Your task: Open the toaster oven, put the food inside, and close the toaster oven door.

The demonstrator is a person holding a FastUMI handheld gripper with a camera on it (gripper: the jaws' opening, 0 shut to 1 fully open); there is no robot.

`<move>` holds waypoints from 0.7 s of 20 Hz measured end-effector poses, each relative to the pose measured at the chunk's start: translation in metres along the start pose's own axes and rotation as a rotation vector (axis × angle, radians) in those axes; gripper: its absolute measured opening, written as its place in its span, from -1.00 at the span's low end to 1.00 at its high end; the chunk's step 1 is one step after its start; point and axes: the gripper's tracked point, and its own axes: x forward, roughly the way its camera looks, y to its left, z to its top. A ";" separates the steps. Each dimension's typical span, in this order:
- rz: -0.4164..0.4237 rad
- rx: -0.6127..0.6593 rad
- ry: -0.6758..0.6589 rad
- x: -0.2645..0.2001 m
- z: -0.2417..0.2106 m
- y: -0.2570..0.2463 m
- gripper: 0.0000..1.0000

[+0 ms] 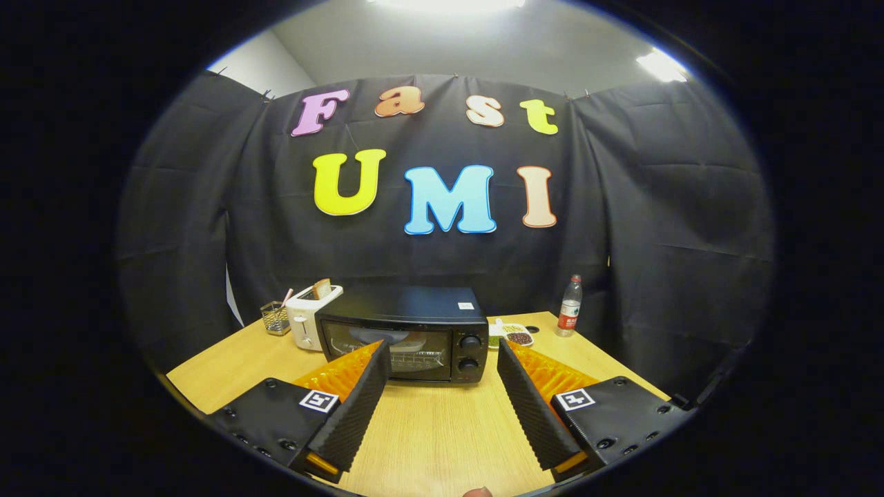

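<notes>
Ahead of wide hand-held gripper (440, 355): shut toaster oven (404, 335)

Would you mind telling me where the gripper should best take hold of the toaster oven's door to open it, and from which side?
Probably along the top edge of the door, coming from the front over the table. The toaster oven faces the open gripper, door shut, its knobs beside the glass. A handle is too dark to make out, so aim above the window.
</notes>
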 end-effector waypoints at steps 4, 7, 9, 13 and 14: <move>-0.013 0.009 -0.020 -0.006 0.003 -0.013 0.96; -0.011 0.008 -0.016 -0.006 0.003 -0.015 0.96; -0.010 0.007 -0.011 -0.005 0.002 -0.015 0.96; -0.003 0.004 0.012 -0.001 -0.004 -0.014 0.96; 0.000 0.005 0.012 0.000 -0.004 -0.013 0.96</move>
